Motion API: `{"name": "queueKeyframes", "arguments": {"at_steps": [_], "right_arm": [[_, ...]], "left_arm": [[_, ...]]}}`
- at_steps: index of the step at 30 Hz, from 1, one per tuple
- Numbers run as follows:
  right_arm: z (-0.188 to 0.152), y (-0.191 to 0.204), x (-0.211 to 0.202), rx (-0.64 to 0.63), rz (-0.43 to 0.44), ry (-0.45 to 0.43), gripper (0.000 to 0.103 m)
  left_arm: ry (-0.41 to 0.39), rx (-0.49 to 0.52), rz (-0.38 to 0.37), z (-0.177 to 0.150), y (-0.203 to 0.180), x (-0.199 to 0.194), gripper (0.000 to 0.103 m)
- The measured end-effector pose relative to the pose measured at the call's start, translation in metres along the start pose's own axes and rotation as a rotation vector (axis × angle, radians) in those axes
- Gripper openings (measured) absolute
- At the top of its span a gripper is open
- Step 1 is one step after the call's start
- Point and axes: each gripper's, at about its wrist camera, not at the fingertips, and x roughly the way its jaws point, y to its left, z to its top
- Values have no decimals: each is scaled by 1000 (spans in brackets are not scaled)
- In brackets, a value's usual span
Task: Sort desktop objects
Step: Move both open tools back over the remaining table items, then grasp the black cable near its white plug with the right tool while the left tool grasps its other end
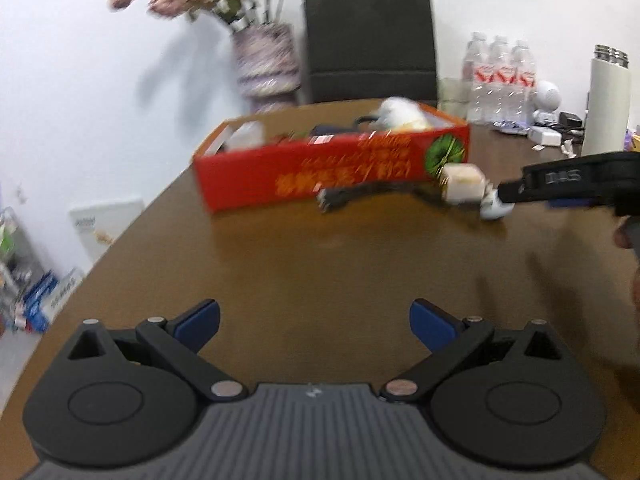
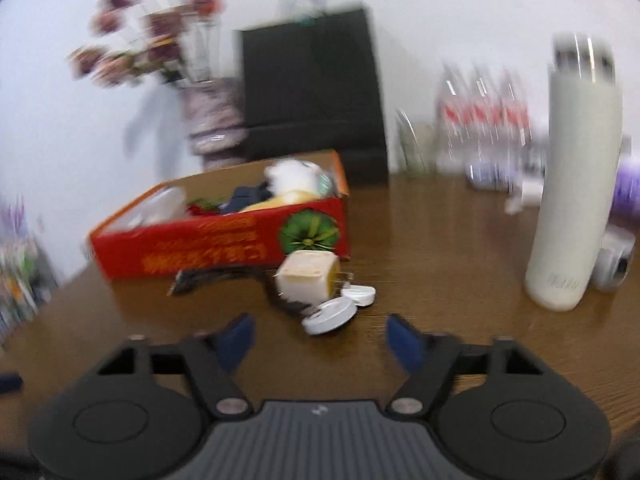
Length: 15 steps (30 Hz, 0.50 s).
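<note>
We are bringing the right gripper (image 2: pixel 320 338), jaws apart and empty, toward the cream cube-shaped plug adapter (image 2: pixel 306 278) lying beside the red cardboard box (image 2: pixel 224 246), likely its destination; left gripper (image 1: pixel 314 322) is hovering open, empty.

My left wrist camera looks forward and slightly down over the brown table (image 1: pixel 320 248), with the red box (image 1: pixel 320 168) far off at 12 o'clock. My right wrist camera sits nearer, the box (image 2: pixel 216 240) at 11 o'clock. Both views share the box, white charger (image 2: pixel 308 278) and tall flask (image 2: pixel 576 184).
</note>
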Motion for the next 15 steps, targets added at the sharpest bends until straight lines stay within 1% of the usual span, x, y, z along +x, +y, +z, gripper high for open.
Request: {"name": "queueKeyframes", "arguments": {"at_steps": [1, 3, 4, 5, 6, 8, 9, 11, 12, 14, 15], "right_arm": [[6, -10, 12, 67, 27, 29, 47], [11, -25, 30, 163, 64, 60, 37], [13, -30, 38, 191, 72, 68, 29], [13, -33, 46, 206, 81, 89, 25], [12, -35, 51, 220, 100, 101, 23], [11, -37, 51, 237, 145, 116, 17], [11, -35, 47, 222, 162, 118, 9], [11, -30, 36, 178, 198, 125, 9], [10, -28, 29, 157, 216, 122, 8], [6, -26, 18, 130, 251, 126, 8], [3, -24, 13, 120, 263, 132, 8]], "left_arm": [[-22, 12, -12, 6, -3, 3, 103], [-53, 40, -22, 17, -10, 10, 103], [-68, 53, -26, 21, -13, 14, 103], [-84, 68, -32, 25, -17, 19, 103], [-92, 82, -42, 27, -20, 24, 103], [-82, 133, -58, 28, -31, 36, 98], [-85, 167, -72, 26, -37, 40, 94], [-96, 226, -115, 21, -47, 43, 93], [-102, 239, -147, 19, -50, 42, 93], [-109, 240, -204, 16, -52, 41, 93], [-102, 216, -235, 16, -51, 41, 93]]}}
